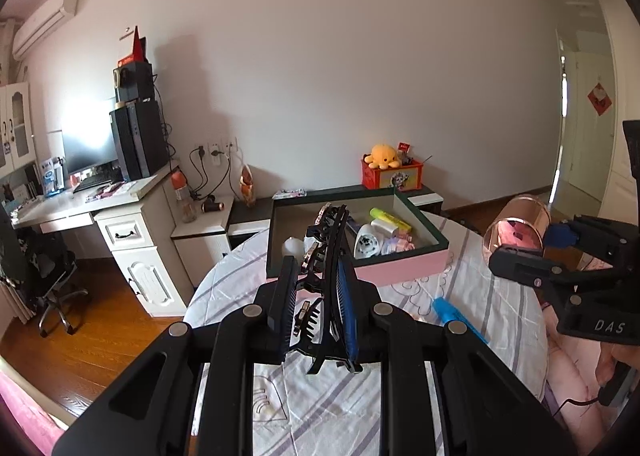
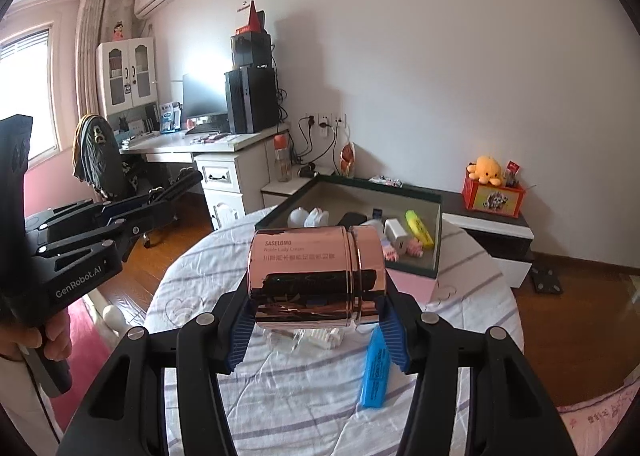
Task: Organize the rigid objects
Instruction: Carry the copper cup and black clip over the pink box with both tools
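Both hands are loaded and held up over the round bench (image 2: 208,256) with its striped cloth. The left hand-held gripper (image 1: 316,292) is pinched down narrow on a black hair claw clip (image 1: 326,256), which stands lengthwise along the fingers, its toothed end pointing out ahead. The right hand-held gripper (image 2: 316,316) has its jaws about half apart, clamped on a shiny rose-gold cream jar (image 2: 316,276) that lies on its side, its long axis running crosswise between the blue pads, lid end to the right.

What matters now is where the open box (image 1: 400,264) lies: straight ahead of both tools and lower down, at the far edge of the bench, with a yellow highlighter (image 2: 419,228), a white charger (image 2: 396,234) and other small things already in it. From the left wrist view the clip points almost straight into the box's near-left part; the jar, seen there off to the right, hangs beside the box's right end. I judge the left hand the better lined up.

A blue highlighter (image 2: 374,370) is left on the cloth, below the right fingers, its length running roughly toward the box.
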Tool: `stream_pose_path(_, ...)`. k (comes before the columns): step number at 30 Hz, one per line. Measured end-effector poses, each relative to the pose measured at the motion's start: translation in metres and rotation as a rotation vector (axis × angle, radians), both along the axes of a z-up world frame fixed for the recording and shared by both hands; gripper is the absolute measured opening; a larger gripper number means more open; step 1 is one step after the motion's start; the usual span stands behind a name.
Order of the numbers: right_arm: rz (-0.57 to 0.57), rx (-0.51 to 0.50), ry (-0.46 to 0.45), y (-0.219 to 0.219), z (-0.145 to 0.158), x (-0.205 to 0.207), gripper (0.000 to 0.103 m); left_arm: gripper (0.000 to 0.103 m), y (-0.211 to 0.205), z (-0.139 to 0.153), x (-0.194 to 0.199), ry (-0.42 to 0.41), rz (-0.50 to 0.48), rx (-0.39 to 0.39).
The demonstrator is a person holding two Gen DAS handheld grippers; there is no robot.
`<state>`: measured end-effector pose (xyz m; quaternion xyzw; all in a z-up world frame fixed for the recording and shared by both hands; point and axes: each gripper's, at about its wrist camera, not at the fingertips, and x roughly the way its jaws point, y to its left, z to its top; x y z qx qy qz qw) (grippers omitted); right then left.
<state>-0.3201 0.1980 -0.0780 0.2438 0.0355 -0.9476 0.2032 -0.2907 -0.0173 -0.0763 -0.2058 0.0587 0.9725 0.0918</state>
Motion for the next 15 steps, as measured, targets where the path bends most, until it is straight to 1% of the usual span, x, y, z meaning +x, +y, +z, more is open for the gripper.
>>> stream_pose_path(4, 0.004, 0.002, 0.013, 0.000, 0.006, -0.005, 0.056, 0.020, 0.002, 0.004, -0.009, 0.004, 0.010, -0.002)
stream_pose_path(9, 0.024, 0.001, 0.015, -0.001, 0.008, -0.018, 0.056, 0.020, 0.009, 0.006, -0.023, 0.006, 0.003, -0.023)
stream_pose_path(12, 0.030, 0.005, 0.011, -0.001, 0.007, -0.031, 0.056, 0.020, 0.013, 0.005, -0.036, 0.008, 0.010, -0.041)
stream_pose_path(15, 0.036, 0.011, 0.009, 0.000, 0.006, -0.047, 0.056, 0.020, 0.021, 0.003, -0.057, -0.007, 0.005, -0.063)
